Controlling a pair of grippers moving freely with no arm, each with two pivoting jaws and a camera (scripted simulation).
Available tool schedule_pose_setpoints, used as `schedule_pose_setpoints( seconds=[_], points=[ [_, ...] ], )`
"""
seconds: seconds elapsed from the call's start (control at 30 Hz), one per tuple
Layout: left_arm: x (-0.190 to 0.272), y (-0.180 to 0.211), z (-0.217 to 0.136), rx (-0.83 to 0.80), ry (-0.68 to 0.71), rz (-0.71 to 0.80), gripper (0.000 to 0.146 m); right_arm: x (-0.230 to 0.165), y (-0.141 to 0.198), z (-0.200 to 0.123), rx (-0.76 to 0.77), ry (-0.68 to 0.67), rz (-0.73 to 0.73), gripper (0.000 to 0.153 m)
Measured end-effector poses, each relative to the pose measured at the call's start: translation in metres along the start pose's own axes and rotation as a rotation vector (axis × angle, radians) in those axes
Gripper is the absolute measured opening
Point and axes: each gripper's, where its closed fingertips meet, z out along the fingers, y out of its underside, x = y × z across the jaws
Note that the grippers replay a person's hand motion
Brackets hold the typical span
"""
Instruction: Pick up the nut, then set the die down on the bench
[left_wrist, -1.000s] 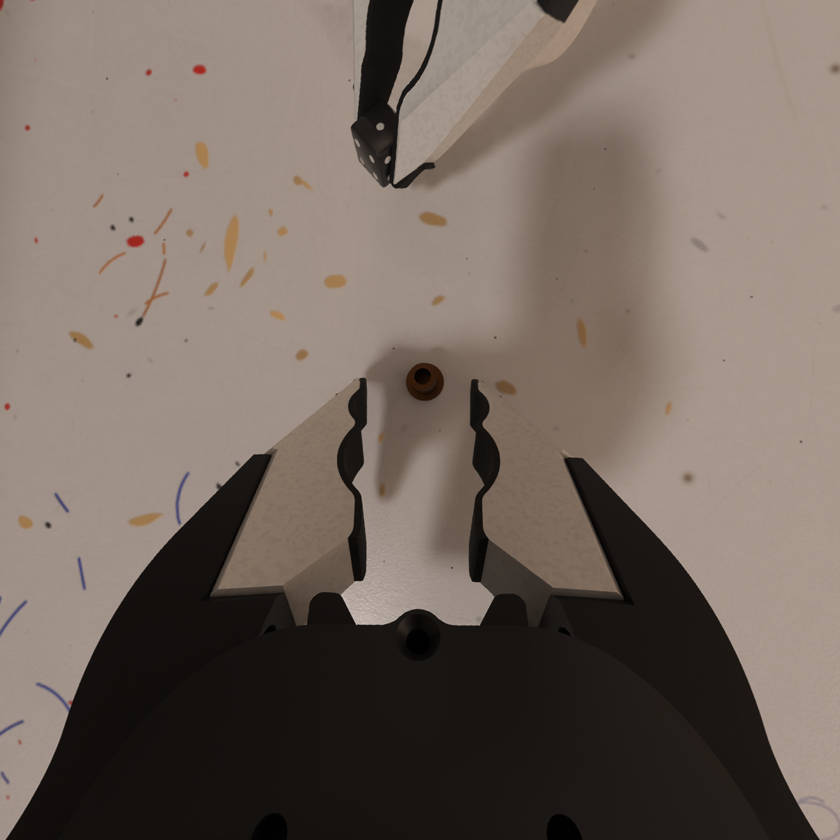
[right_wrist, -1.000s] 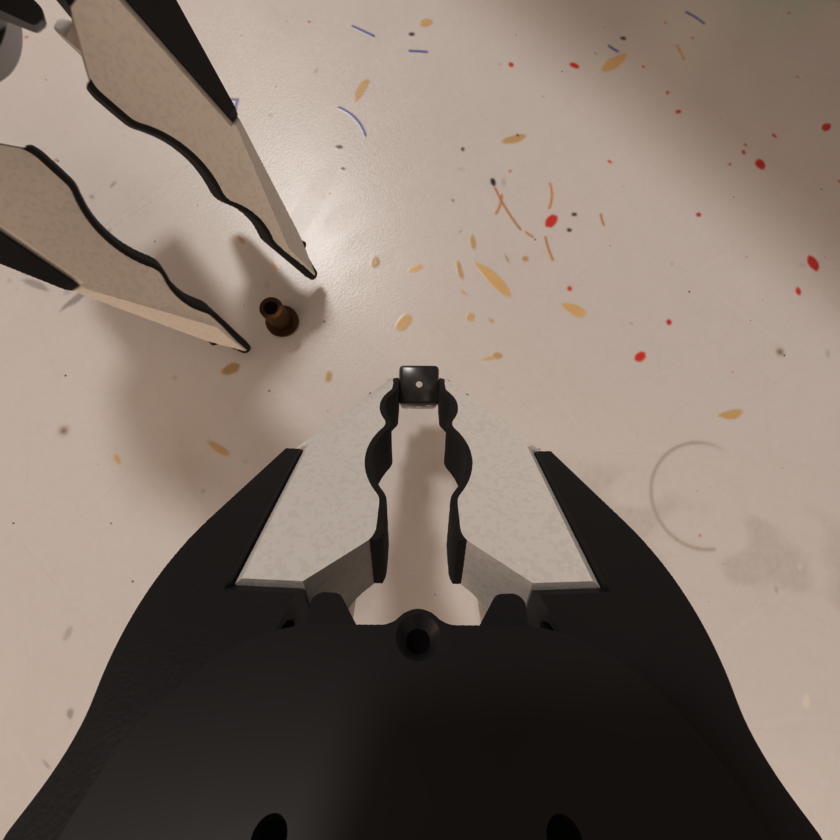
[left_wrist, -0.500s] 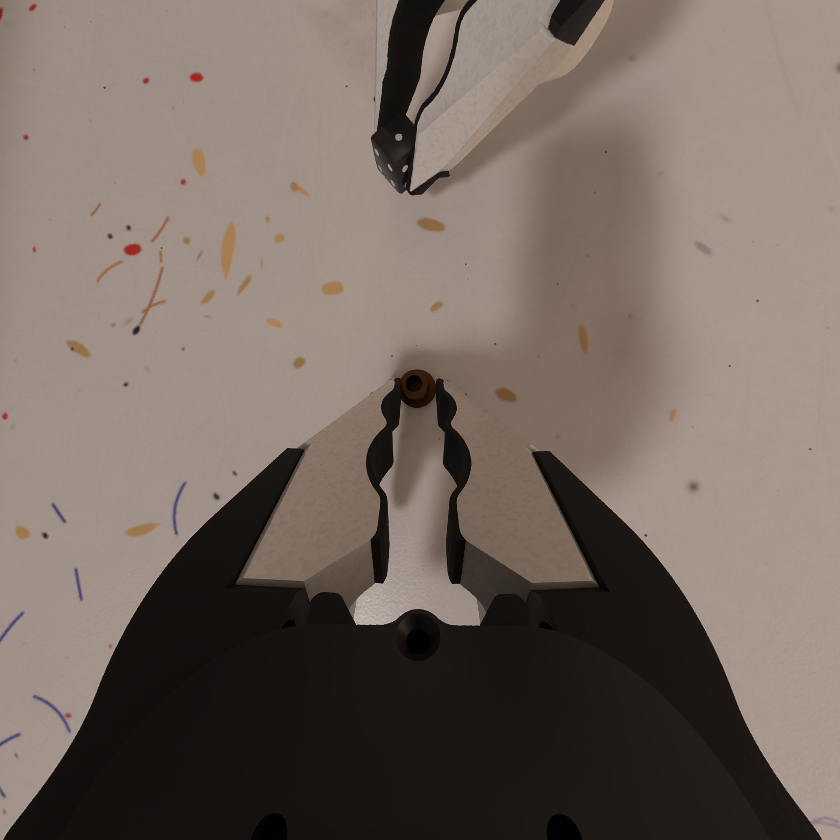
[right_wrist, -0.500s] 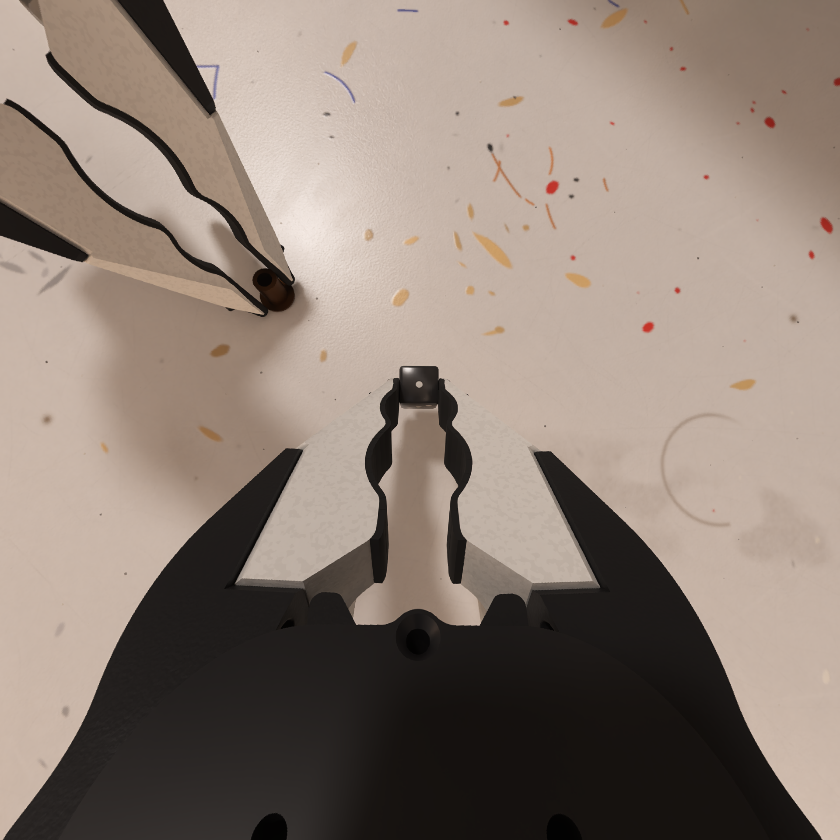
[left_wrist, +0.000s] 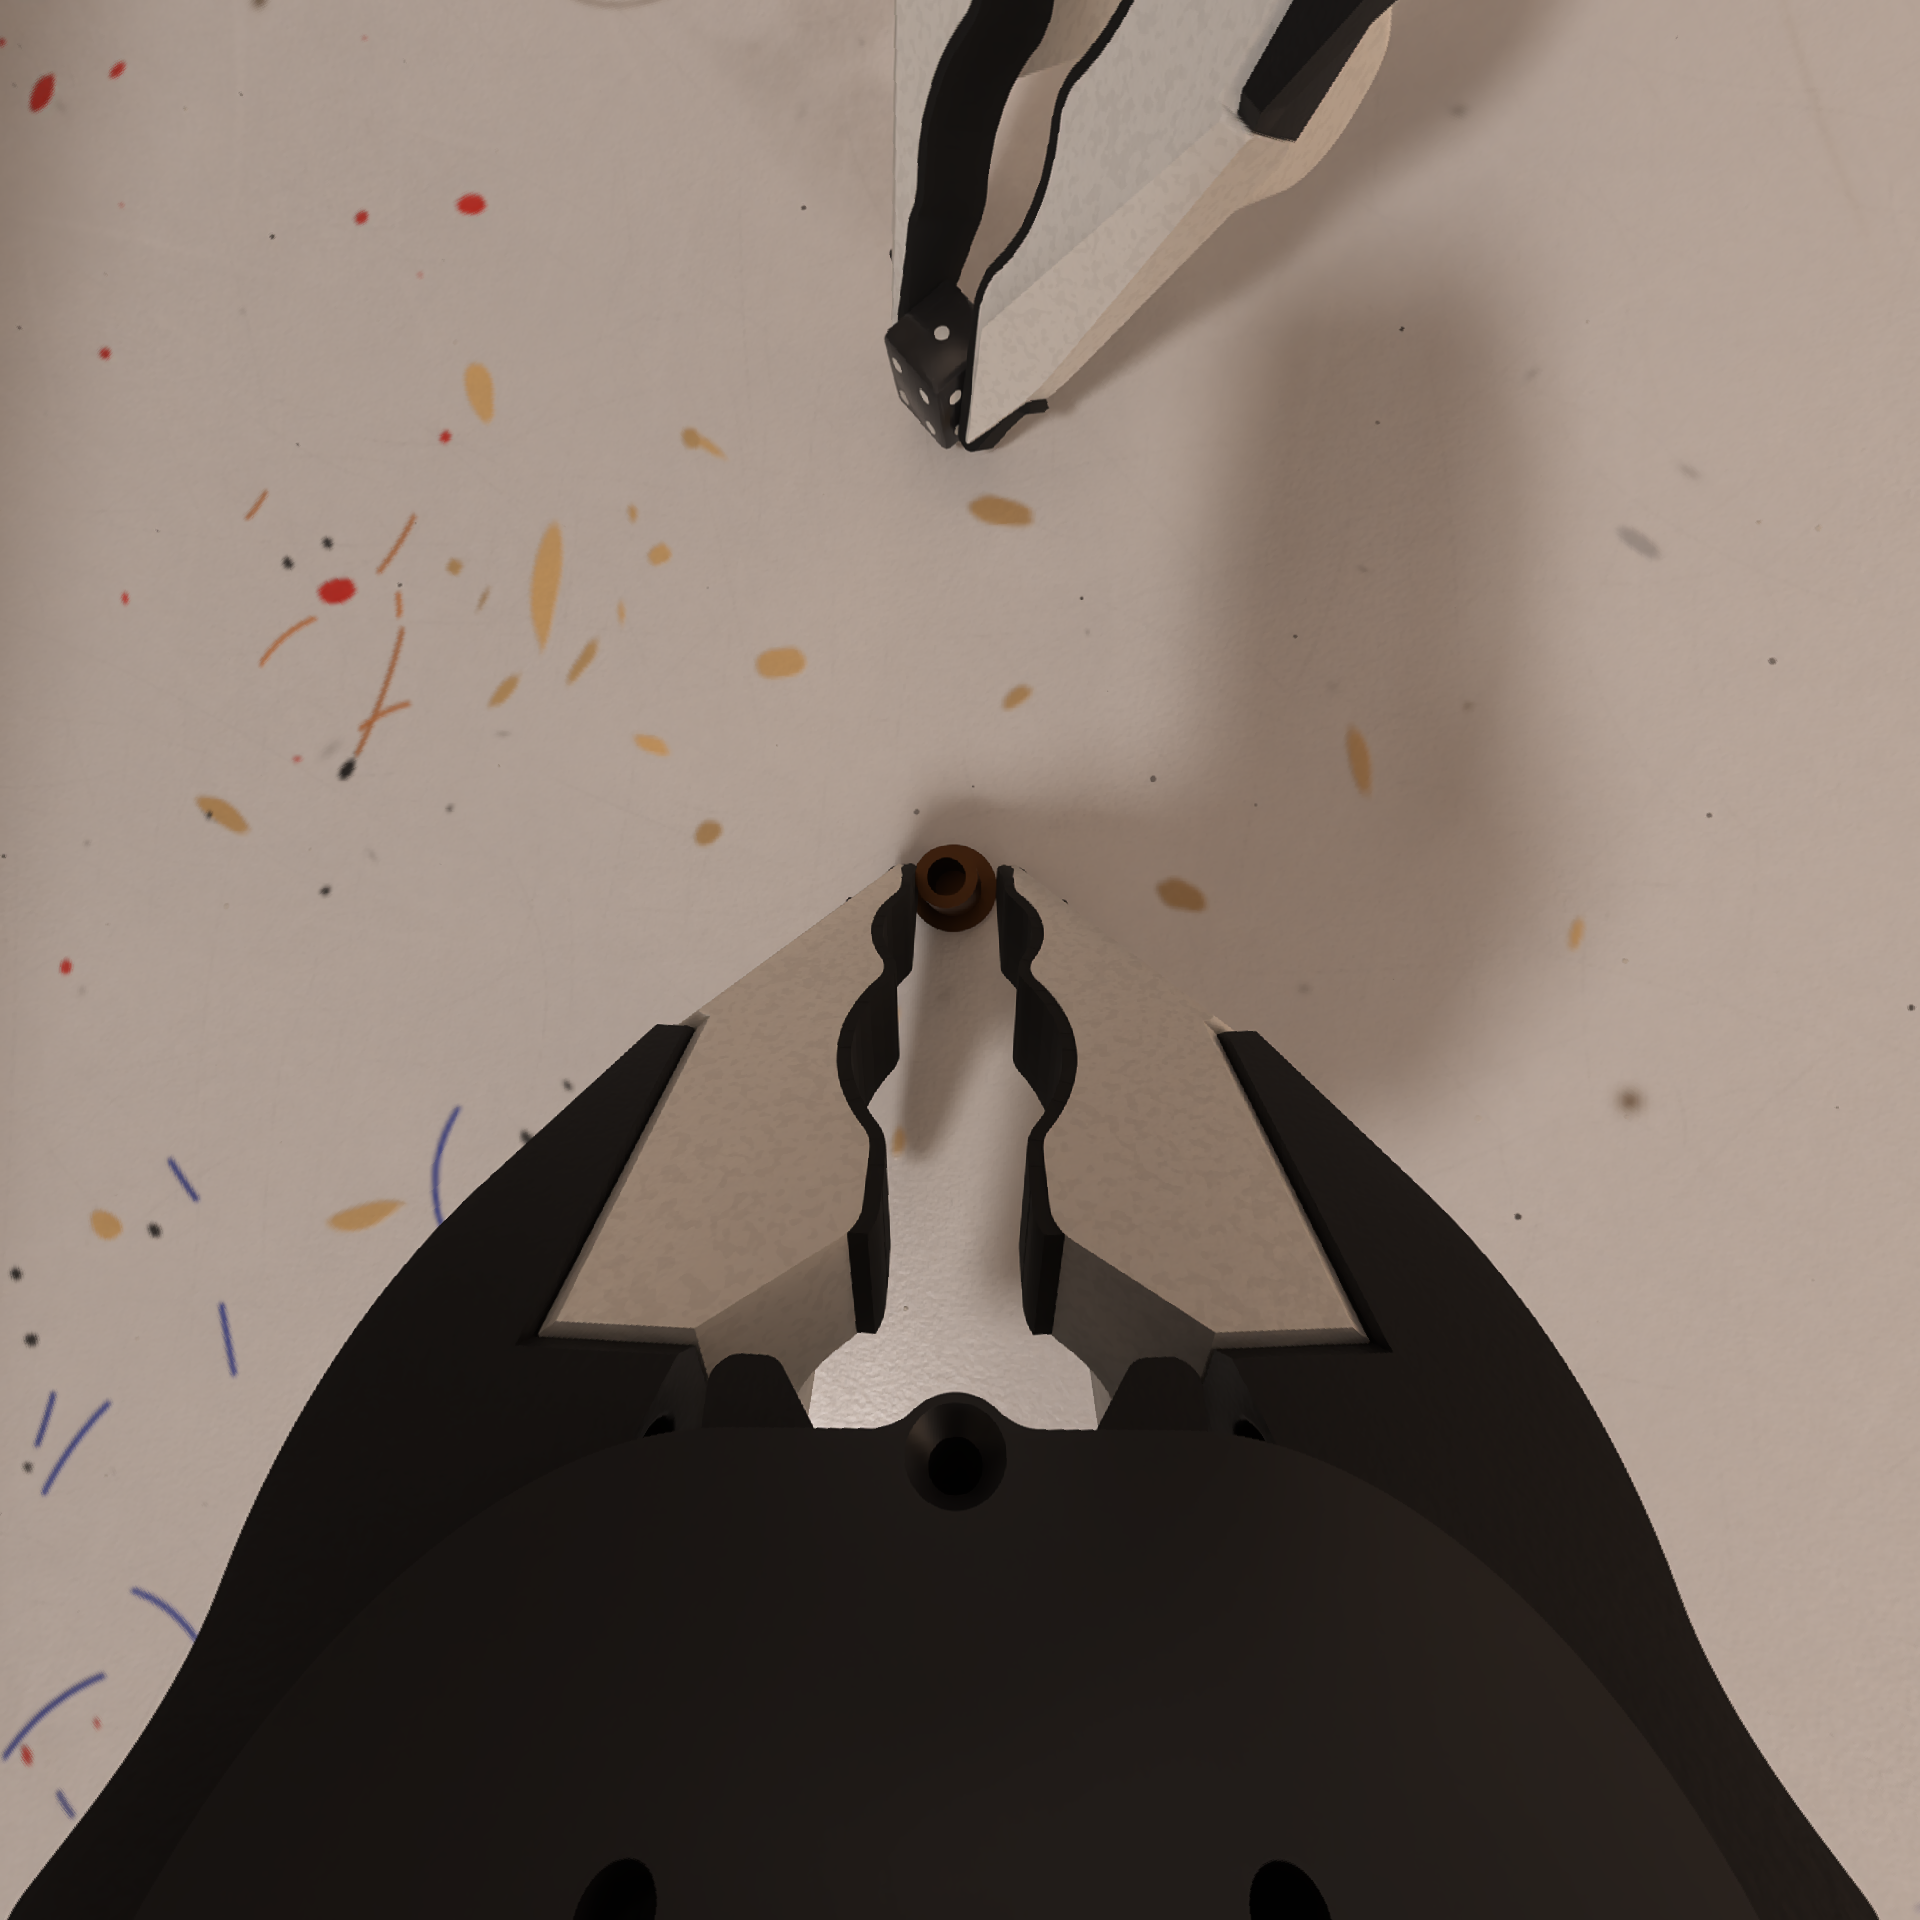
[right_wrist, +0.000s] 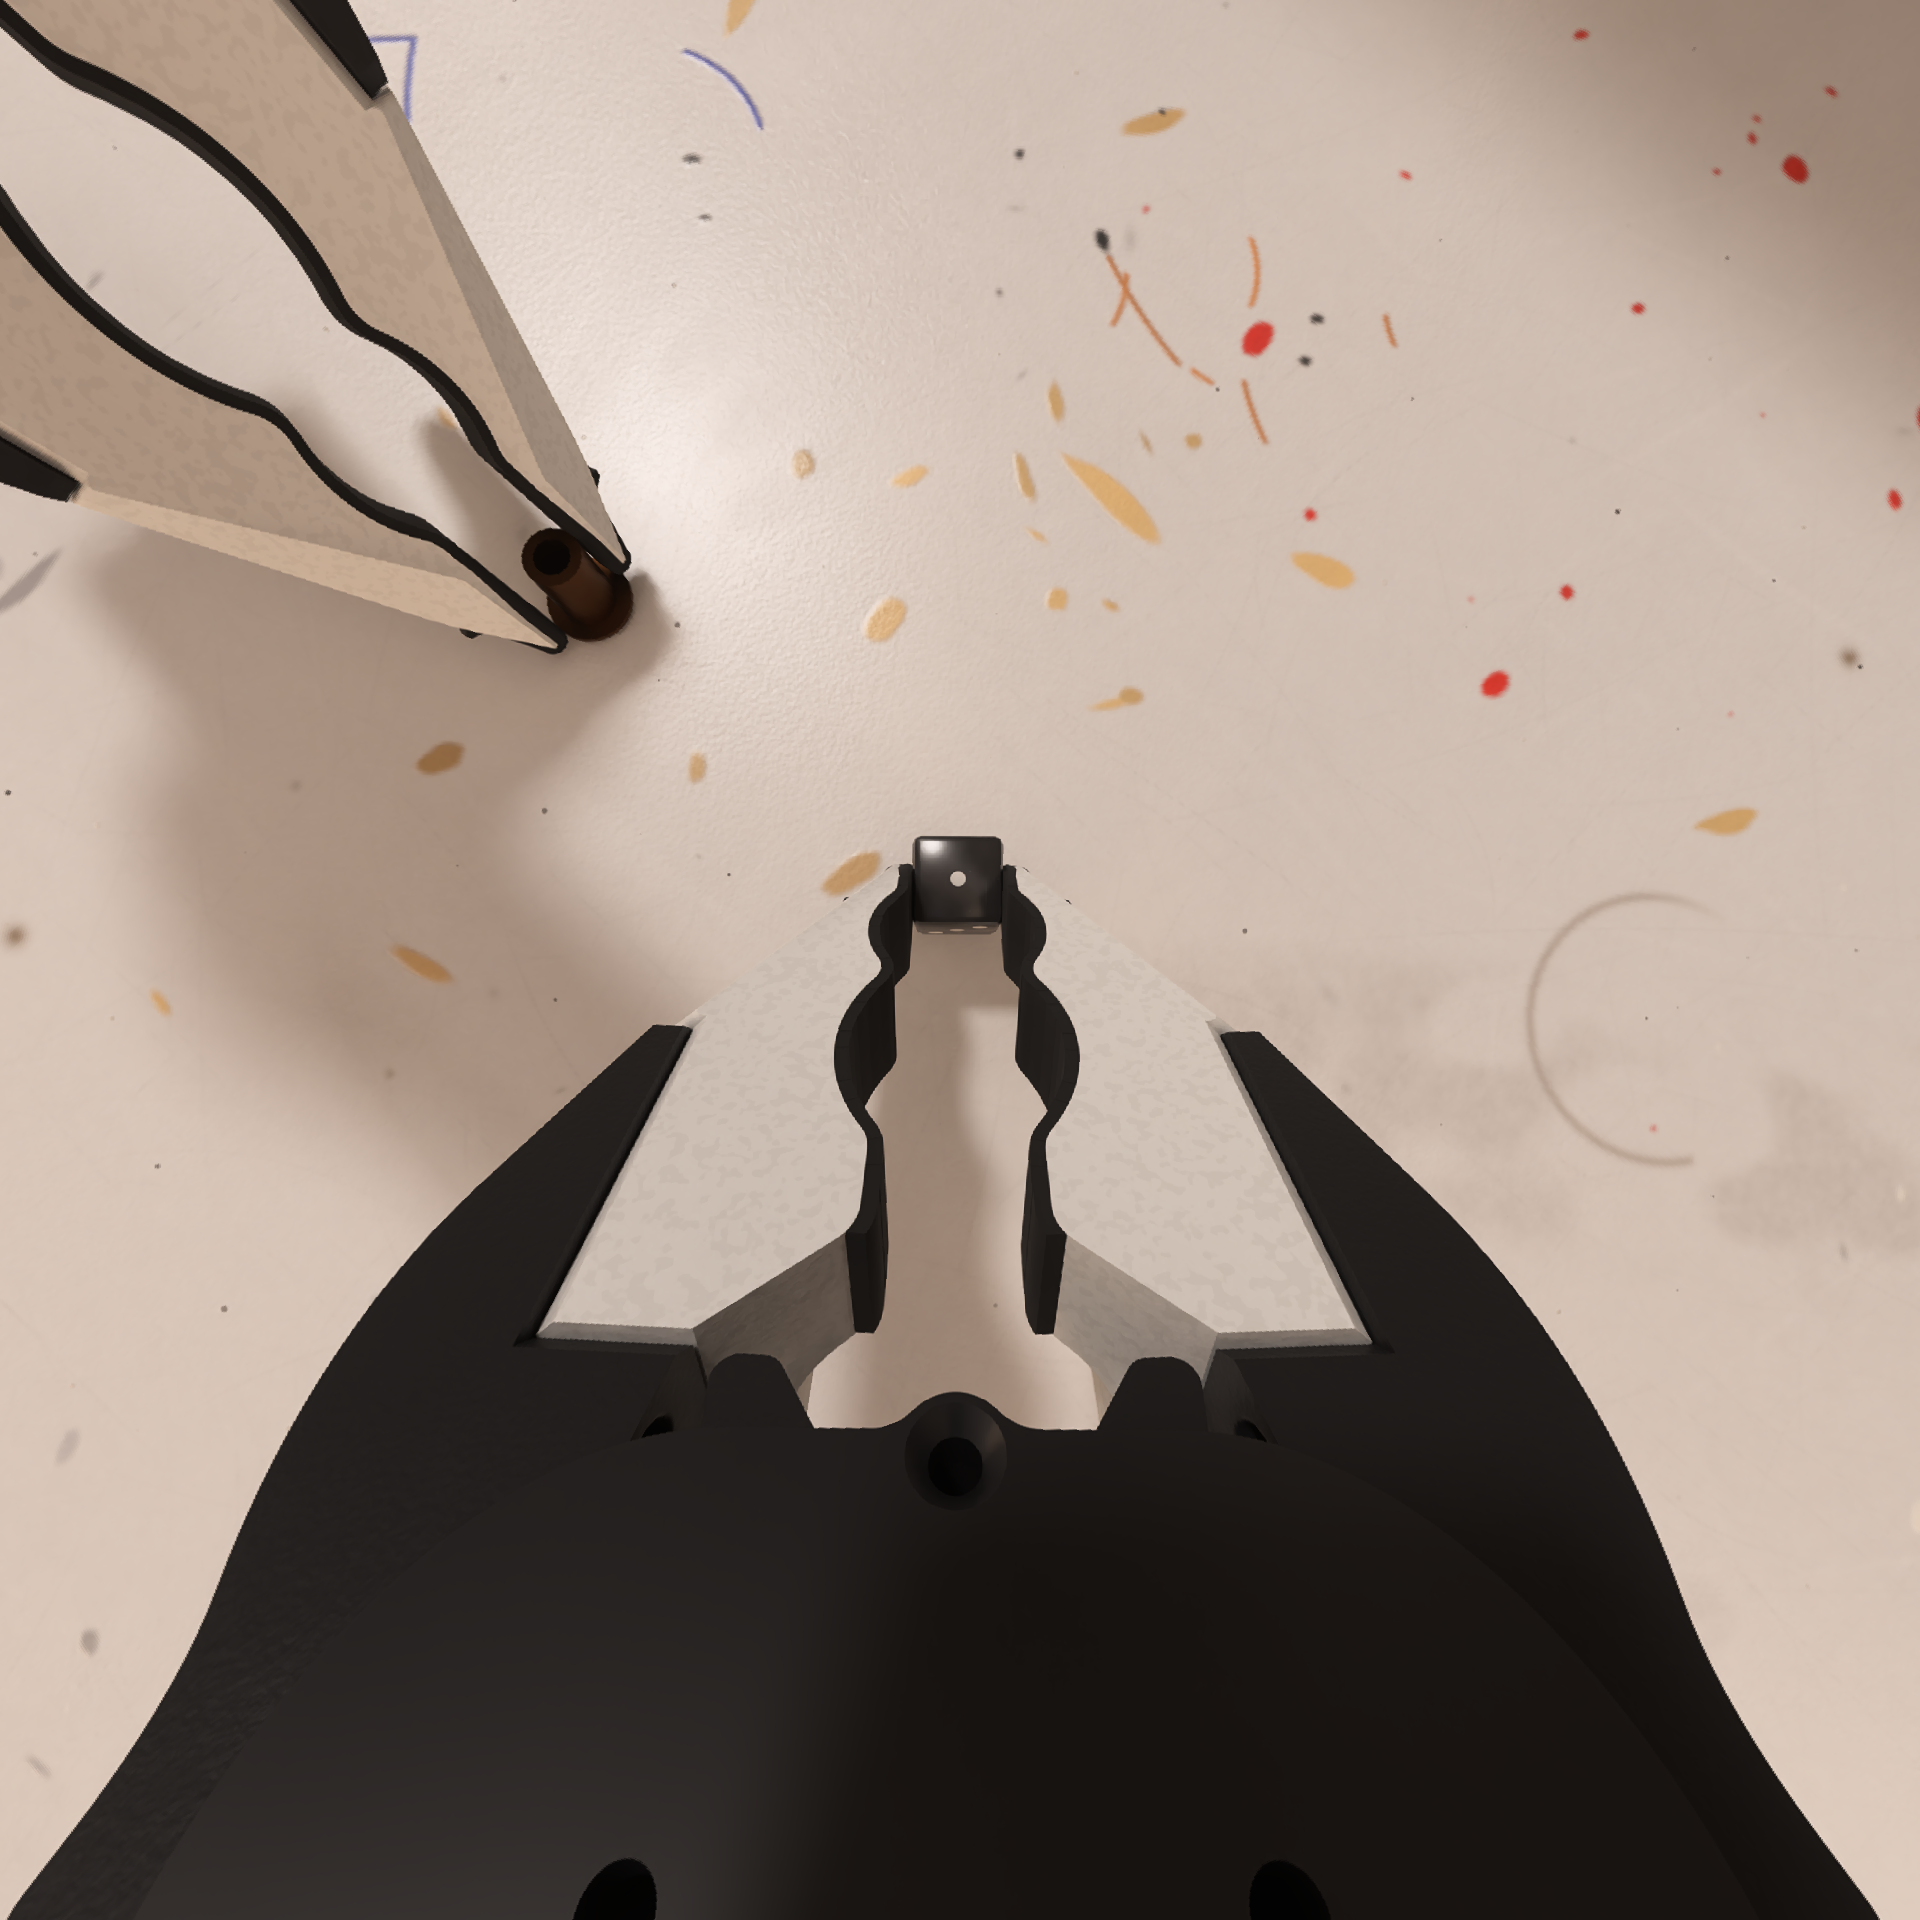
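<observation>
My left hand-held gripper is closed on the brown nut, pinched at the fingertips just over the paint-flecked desk; contact with the desk is hard to judge. My right hand-held gripper clamps the black die; the die's lower faces are hidden, and the nut's base is partly masked by the tips.

Two claws, left and right; one brown nut; one black die; one paint-speckled counter.
</observation>
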Motion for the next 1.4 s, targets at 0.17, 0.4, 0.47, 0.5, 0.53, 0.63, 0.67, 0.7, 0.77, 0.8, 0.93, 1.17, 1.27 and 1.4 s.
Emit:
schedule_pose_setpoints(
  seconds=[0.17,0.4,0.47,0.5,0.53,0.63,0.67,0.7,0.77,0.8,0.93,1.17,1.27,1.4],
  points=[
    [0.0,0.0,0.0,0.002,-0.002,0.004,0.015,0.0,0.002,0.002,-0.005,0.001,0.001,0.016],
    [-0.001,0.0,-0.001,0.005,-0.007,0.006,0.015,0.001,0.002,0.003,-0.001,0.006,0.005,0.016],
    [-0.001,-0.001,-0.001,0.007,-0.006,0.005,0.015,0.001,0.002,0.003,0.0,0.006,0.007,0.016],
    [-0.001,-0.001,-0.001,0.008,-0.006,0.004,0.015,0.001,0.002,0.002,0.0,0.007,0.008,0.016],
    [-0.001,-0.001,-0.001,0.009,-0.006,0.004,0.015,0.001,0.002,0.002,0.0,0.008,0.01,0.016],
    [-0.002,-0.002,-0.002,0.018,-0.006,0.002,0.015,0.002,0.002,0.002,-0.001,0.01,0.021,0.024],
    [-0.002,-0.003,-0.002,0.02,-0.007,0.001,0.015,0.002,0.002,0.002,0.0,0.008,0.025,0.033],
    [-0.002,-0.003,-0.003,0.023,-0.007,0.001,0.015,0.002,0.002,0.002,0.001,0.006,0.028,0.039],
    [-0.003,-0.004,-0.004,0.03,-0.006,-0.002,0.015,0.001,0.002,0.001,0.004,0.002,0.032,0.041],
    [-0.003,-0.004,-0.004,0.032,-0.006,-0.004,0.015,0.001,0.002,0.001,0.004,0.003,0.033,0.041],
    [-0.004,-0.004,-0.005,0.039,-0.004,-0.009,0.015,0.0,0.0,0.0,0.011,-0.006,0.037,0.039],
    [-0.006,-0.006,-0.009,0.058,-0.005,-0.014,0.015,-0.001,-0.002,-0.003,0.02,-0.016,0.042,0.036],
    [-0.006,-0.008,-0.011,0.072,-0.005,-0.02,0.015,0.001,-0.003,-0.004,0.022,-0.014,0.044,0.036],
    [-0.007,-0.008,-0.012,0.078,-0.006,-0.019,0.015,0.003,-0.004,-0.007,0.023,-0.015,0.054,0.03]
  ],
)
